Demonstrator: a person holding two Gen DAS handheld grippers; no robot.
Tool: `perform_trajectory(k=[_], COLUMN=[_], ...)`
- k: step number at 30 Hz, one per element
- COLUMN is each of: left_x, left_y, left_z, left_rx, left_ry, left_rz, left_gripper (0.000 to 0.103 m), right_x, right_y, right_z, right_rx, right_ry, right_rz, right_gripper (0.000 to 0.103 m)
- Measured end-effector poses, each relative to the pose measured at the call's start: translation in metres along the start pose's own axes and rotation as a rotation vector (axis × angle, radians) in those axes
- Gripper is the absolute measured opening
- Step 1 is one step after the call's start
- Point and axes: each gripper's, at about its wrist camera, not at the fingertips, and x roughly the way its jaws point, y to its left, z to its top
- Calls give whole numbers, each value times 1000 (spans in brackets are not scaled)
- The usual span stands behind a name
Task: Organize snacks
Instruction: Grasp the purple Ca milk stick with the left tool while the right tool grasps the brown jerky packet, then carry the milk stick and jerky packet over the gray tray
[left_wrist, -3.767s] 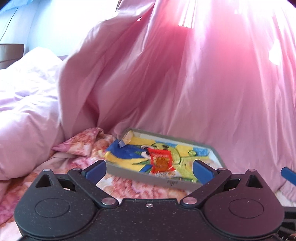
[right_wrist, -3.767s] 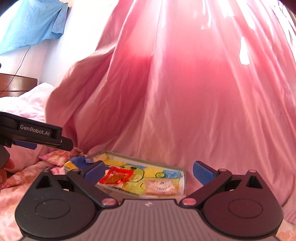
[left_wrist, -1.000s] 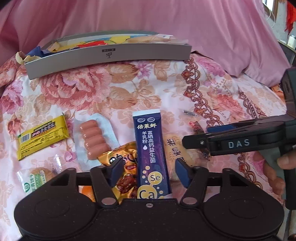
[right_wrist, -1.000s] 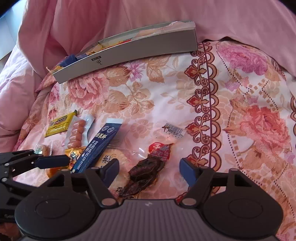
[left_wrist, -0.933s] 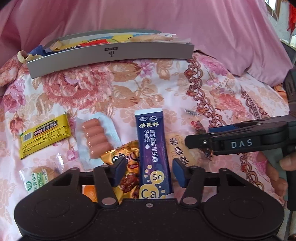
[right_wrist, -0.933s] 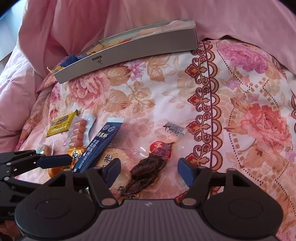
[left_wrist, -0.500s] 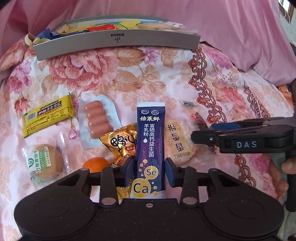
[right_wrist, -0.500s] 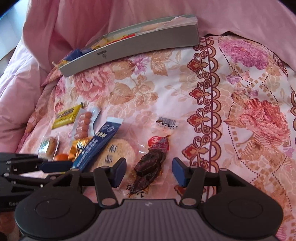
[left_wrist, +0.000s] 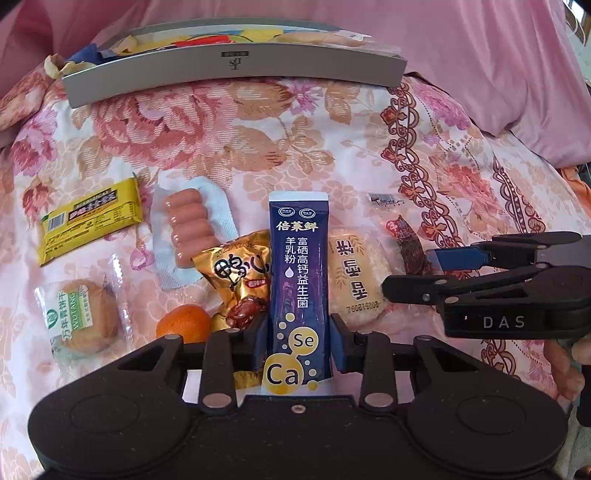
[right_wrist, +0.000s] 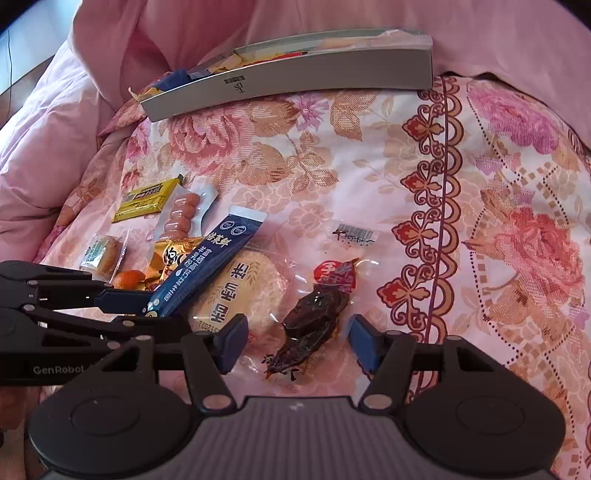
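Snacks lie on a floral bedspread. My left gripper (left_wrist: 298, 345) is shut on the near end of a dark blue milk-powder stick pack (left_wrist: 298, 280); the pack also shows in the right wrist view (right_wrist: 207, 264). My right gripper (right_wrist: 298, 341) is open around a clear pack of dark dried meat (right_wrist: 314, 317), one finger on each side, not touching. The right gripper's fingers (left_wrist: 458, 256) show at the right of the left wrist view. A grey tray (left_wrist: 236, 66) with several snacks in it stands at the far side; it also shows in the right wrist view (right_wrist: 295, 79).
Loose on the spread: a yellow bar (left_wrist: 90, 219), a sausage pack (left_wrist: 190, 229), a gold packet (left_wrist: 240, 277), a round rice cracker (left_wrist: 354, 275), a wrapped biscuit (left_wrist: 83, 317), a small orange (left_wrist: 183, 323). Pink bedding rises behind the tray and at the left.
Both grippers dropped from the tray to the loose snacks. The left jaws closed onto the blue stick pack. The right jaws narrowed around the dried meat pack.
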Motion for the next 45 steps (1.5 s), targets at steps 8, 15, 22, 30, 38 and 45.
perform_trajectory(k=[8,15,22,30,38,45], left_x=[-4,0,-1,-8,-19,-27], left_y=[1,-2,-4,-9,-13,-8], left_z=[-1,2,1,-5,-7,-5], left_rx=[-44,-28,-8,15,39,-12], left_ry=[-5,-1,-10,-34,-110,-188], left_rz=[36,55,72,127,185,179], left_gripper=[35,39,36,32,32,32], right_x=[-3,8,5,-1,2,0], right_y=[13,8,17,60,81,78], right_z=[-6,-6,-14,-34,-50,-49], right_rx=[-102,-70,-118,-441,-648,-640], right_ry=[-7,12,-32,-98,-157,-189], right_rz=[-89,-60,-105,-293,-413,-422], right_gripper=[47,60,47,42,40,40])
